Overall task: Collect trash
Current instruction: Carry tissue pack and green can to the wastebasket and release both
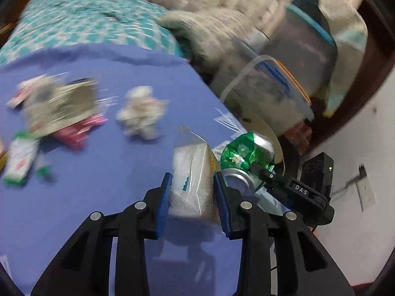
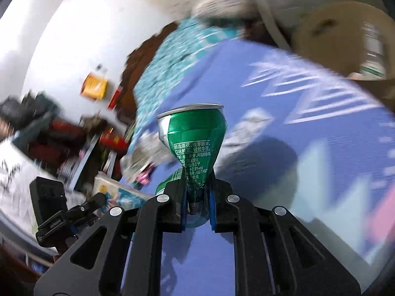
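My left gripper is shut on a clear plastic tissue packet and holds it above the blue mat. My right gripper is shut on a crushed green can, pinched at its middle. The can also shows in the left wrist view, just right of the packet, with the right gripper behind it. The tissue packet shows in the right wrist view at lower left. More trash lies on the mat: a crumpled paper ball, a pile of wrappers and a green-white wrapper.
A round tan bin stands off the mat's far edge in the right wrist view. Clear storage boxes are stacked right of the mat. A teal patterned bedspread lies behind. A white wall is at right.
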Available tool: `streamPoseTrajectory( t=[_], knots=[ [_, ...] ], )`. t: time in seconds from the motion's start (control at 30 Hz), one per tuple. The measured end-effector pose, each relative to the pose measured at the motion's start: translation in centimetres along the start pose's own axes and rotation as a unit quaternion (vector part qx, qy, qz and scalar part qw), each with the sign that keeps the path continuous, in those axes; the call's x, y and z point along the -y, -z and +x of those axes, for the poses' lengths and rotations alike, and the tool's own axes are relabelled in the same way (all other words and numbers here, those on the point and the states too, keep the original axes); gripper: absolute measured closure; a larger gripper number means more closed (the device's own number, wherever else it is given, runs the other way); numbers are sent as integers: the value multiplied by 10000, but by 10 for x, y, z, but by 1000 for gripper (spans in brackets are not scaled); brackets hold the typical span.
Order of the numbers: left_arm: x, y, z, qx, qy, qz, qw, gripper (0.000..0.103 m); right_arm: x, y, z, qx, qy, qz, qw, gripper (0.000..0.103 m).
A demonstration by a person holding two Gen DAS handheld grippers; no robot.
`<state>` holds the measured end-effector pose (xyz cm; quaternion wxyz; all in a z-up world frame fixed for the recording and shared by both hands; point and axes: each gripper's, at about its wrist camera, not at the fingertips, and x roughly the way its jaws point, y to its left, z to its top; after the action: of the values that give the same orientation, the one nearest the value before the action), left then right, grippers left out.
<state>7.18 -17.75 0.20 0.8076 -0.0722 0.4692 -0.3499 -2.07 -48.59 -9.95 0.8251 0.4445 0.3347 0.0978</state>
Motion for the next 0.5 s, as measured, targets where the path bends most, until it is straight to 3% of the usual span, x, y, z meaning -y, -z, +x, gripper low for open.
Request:
streamPoseTrajectory(
  t=[0.2, 0.37, 0.5],
  knots=[
    [78, -47, 79, -335, 280, 753, 9962, 71, 55, -37, -61, 825, 76, 559, 9950, 87],
    [142, -86, 147, -435, 446, 1198, 9908, 71, 91, -84, -95, 1430, 854, 635, 9840, 87],
    [186, -106, 200, -459, 343, 1492, 9871, 70, 108, -111, -89, 1294, 1476, 499, 9793, 84]
  ],
)
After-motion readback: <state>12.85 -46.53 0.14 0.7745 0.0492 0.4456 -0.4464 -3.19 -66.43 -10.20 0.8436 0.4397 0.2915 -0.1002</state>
